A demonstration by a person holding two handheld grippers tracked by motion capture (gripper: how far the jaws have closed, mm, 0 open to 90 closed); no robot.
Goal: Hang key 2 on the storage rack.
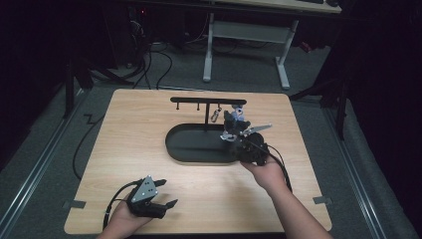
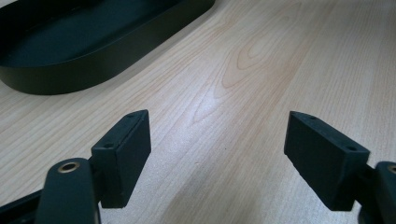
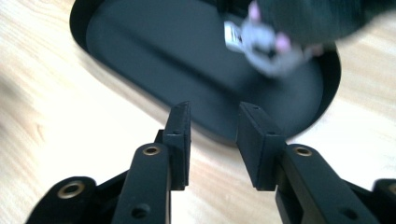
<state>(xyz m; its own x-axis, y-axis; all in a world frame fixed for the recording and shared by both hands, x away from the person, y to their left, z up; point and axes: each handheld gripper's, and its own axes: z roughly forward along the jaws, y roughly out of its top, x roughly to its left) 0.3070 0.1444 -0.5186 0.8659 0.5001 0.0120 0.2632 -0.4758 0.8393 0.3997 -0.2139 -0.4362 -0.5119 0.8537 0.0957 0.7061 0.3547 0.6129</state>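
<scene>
1. Black, oval and shallow, the tray (image 1: pixel 199 144) is seen lying on the light wooden desk (image 1: pixel 129 149), its long axis running left to right in the high view, with a T-shaped hanger stand (image 1: pixel 207 102) rising from its far side

2. A small grey and dark keychain toy (image 3: pixel 271 49) with pink spots is seen, blurred, at the right end of the tray; whether it rests on the tray floor or hangs just above it cannot be told

3. The right gripper (image 3: pixel 215 135) is held at the tray's near right rim, jaws pointing across the rim toward the toy; the jaws stand partly open with a narrow gap, and nothing is between them

4. From these jaws the toy lies ahead and a little to the right in the right gripper view, apart from the pads, so the coming move is judged to turn on that forward offset

5. The left gripper (image 2: pixel 217 154) is kept near the desk's front left corner, well apart from the tray, jaws wide open over bare wood and holding nothing

6. The right hand (image 1: pixel 268 174) is clearly the nearer one to the toy
</scene>
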